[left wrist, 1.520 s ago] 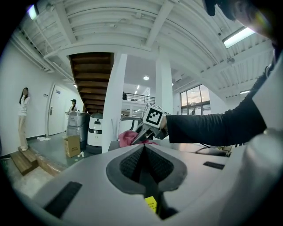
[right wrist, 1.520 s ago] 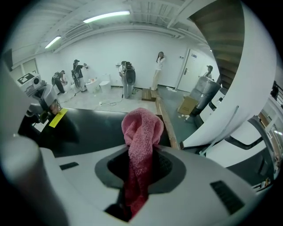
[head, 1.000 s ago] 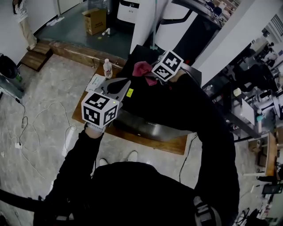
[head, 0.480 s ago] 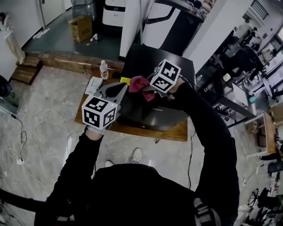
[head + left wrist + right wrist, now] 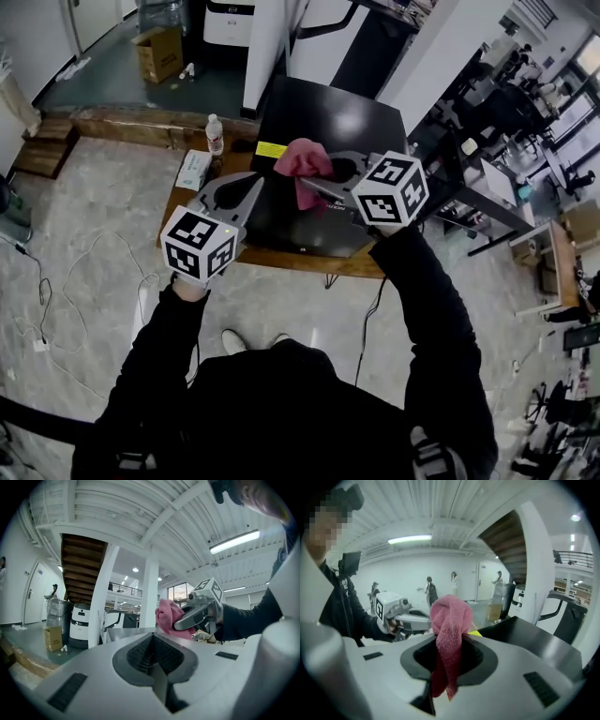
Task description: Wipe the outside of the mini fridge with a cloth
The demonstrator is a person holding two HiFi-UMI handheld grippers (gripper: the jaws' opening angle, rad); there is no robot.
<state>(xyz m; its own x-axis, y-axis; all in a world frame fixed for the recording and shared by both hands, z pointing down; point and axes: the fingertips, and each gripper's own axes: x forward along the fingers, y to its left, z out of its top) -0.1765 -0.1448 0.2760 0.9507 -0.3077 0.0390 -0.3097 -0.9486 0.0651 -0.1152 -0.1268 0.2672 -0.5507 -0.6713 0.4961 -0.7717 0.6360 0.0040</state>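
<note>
Nearest the head camera, the person's black sleeves [image 5: 424,281] fill the lower frame and hide the floor beneath them. The left gripper [image 5: 253,183] sits over the front left corner of the black box-shaped mini fridge [image 5: 328,122]. Its own view shows the left gripper [image 5: 153,637] with jaws pressed together and nothing between them. The right gripper [image 5: 311,185] reaches in from the right, and its view shows the right gripper [image 5: 449,641] clamped on a pink-red terry cloth [image 5: 451,616], which is bunched above the jaws with one end hanging down between them. From above, the cloth [image 5: 302,164] lies over the front part of the fridge's glossy top, just beside a small yellow sticker [image 5: 271,150]. No view settles whether the cloth touches the surface. In the left gripper view the cloth [image 5: 168,616] shows beyond the jaw tips. The grippers cover much of the fridge's front edge, and its sides are out of sight. The fridge stands on a low wooden platform [image 5: 281,260]. On the platform's left end are a flat white pack [image 5: 194,170], its print too small to read, and an upright clear plastic water bottle [image 5: 215,134]. White cables [image 5: 75,272] trail over the floor to the left. Farthest off, a brown cardboard box [image 5: 159,52] stands open.
</note>
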